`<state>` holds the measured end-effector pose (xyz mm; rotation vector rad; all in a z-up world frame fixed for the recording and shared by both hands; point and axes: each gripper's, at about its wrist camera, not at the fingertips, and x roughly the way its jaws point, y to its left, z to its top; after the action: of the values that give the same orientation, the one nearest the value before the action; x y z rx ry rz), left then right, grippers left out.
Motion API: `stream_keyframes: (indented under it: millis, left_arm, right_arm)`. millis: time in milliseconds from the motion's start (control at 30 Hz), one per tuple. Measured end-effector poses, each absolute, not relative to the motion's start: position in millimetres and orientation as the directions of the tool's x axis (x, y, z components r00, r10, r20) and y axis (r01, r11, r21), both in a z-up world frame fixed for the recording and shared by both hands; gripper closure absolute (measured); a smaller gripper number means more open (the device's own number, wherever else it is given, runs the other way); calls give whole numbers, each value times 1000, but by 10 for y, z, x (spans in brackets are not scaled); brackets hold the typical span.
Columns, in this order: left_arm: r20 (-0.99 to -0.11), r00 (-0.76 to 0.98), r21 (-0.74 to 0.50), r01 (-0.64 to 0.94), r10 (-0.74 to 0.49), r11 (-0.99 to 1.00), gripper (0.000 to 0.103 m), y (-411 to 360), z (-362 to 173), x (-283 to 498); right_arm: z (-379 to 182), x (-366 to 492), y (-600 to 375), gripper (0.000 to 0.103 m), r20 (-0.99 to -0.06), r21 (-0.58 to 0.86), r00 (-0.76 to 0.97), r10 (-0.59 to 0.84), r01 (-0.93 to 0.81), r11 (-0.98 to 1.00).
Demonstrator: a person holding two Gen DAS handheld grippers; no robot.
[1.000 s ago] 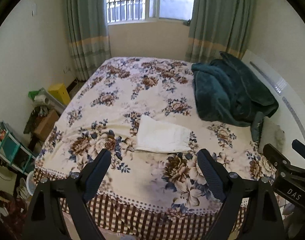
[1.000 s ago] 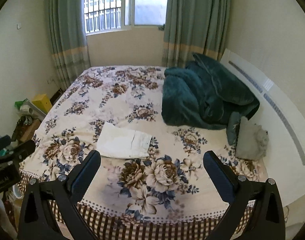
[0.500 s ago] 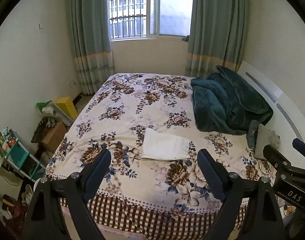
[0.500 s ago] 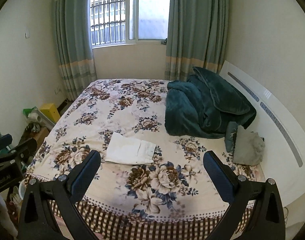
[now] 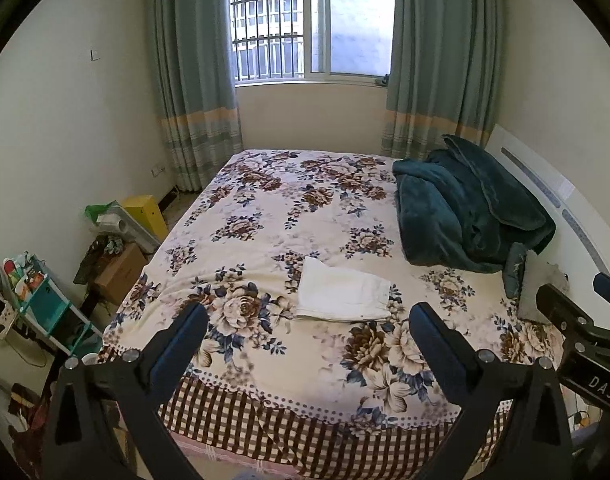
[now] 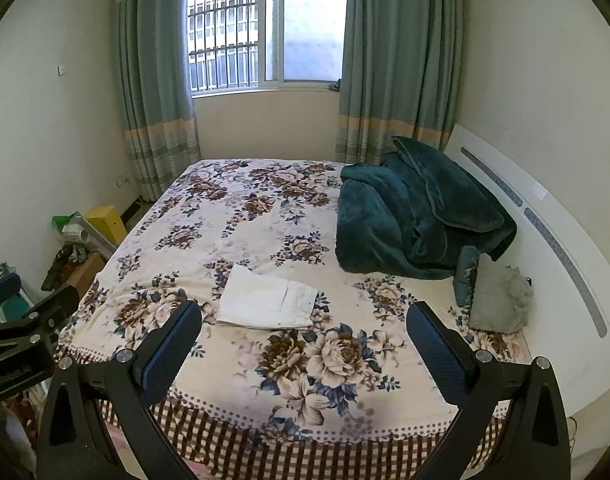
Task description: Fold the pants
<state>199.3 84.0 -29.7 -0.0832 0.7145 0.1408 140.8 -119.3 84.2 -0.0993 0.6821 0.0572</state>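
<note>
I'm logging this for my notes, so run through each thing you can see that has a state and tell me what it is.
white pants: folded flat, lying on the bed, untouched
left tongs: jaws opening, nothing between them
right tongs: open, empty
teal blanket: bunched up by the headboard
curtains: drawn apart
grey pillow: leaning beside the blanket

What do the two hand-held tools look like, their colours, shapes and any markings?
Both are alike: the left tool and right tool have black angular frames with silver bolts and two flat fingers padded in textured dark blue. The right one carries white letters "DAS".
</note>
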Motion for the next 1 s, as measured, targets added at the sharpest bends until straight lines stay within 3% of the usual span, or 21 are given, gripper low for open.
stream_keyframes:
  millis: [1000]
  left_arm:
    - [-647, 754, -23, -166, 112, 986, 0, 810, -228, 1958]
  right_arm:
    - [703, 1528, -1220, 0, -645, -57, 763, 39, -99, 993]
